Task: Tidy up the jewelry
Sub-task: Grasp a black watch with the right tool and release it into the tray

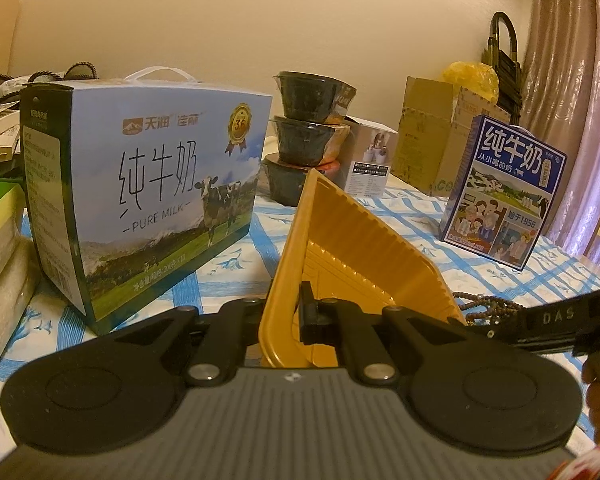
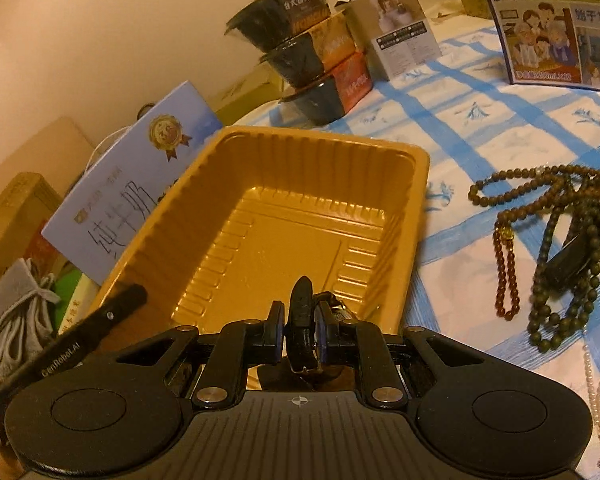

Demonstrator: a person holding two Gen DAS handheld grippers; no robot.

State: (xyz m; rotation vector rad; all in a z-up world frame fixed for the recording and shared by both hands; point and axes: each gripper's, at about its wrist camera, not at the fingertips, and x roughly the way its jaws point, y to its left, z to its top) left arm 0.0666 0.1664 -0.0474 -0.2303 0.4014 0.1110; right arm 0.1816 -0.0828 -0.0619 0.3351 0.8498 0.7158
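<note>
A gold plastic tray lies on the blue-checked cloth; in the left wrist view the tray is tilted up. My left gripper is shut on the tray's near rim. My right gripper is shut on a black watch strap and holds it over the tray's near edge. Dark green bead necklaces and a reddish-brown bead strand lie on the cloth right of the tray. A white pearl string lies at the far right.
A large milk carton box stands left of the tray. Three stacked black bowls, a small white box and a blue milk box stand behind. Brown cardboard boxes stand at the back right. A grey pouch lies at the left.
</note>
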